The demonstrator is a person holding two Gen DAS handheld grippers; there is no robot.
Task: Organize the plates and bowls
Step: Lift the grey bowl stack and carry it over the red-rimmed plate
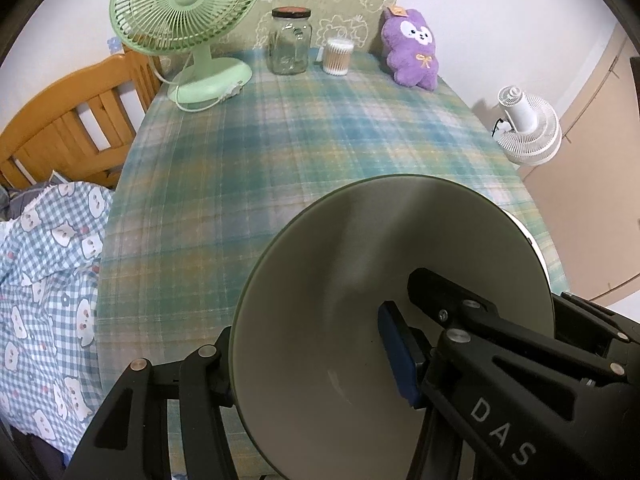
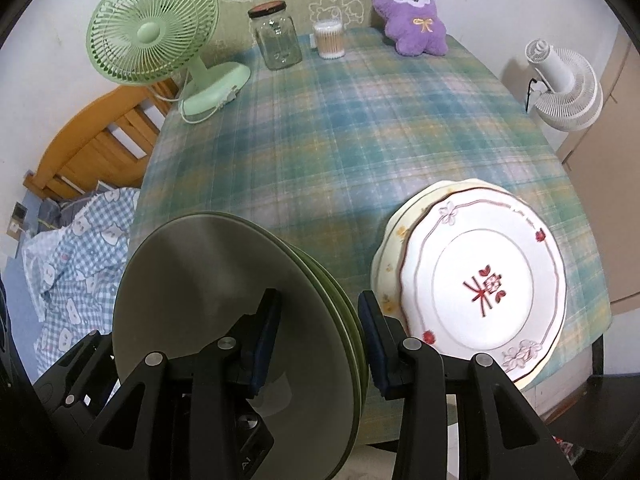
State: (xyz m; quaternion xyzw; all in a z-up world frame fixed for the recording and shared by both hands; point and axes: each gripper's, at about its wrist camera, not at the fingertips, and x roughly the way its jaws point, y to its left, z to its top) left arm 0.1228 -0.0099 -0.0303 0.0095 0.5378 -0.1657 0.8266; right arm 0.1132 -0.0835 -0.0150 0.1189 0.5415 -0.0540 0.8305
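Above the near edge of the plaid tablecloth (image 2: 360,128), both grippers clamp one stack of green plates (image 2: 224,300), held tilted on edge. Right gripper (image 2: 320,344) pinches the stack's rim between its pads; left gripper (image 1: 308,360) clenches the same stack (image 1: 360,280). Patterned white plate (image 2: 484,284) lies on a cream plate (image 2: 390,240), near right.

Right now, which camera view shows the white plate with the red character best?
The right wrist view: the white plate shows its whole face, with red character and flower border, lying on a cream plate. In the left wrist view only a thin white sliver shows behind the green plate.
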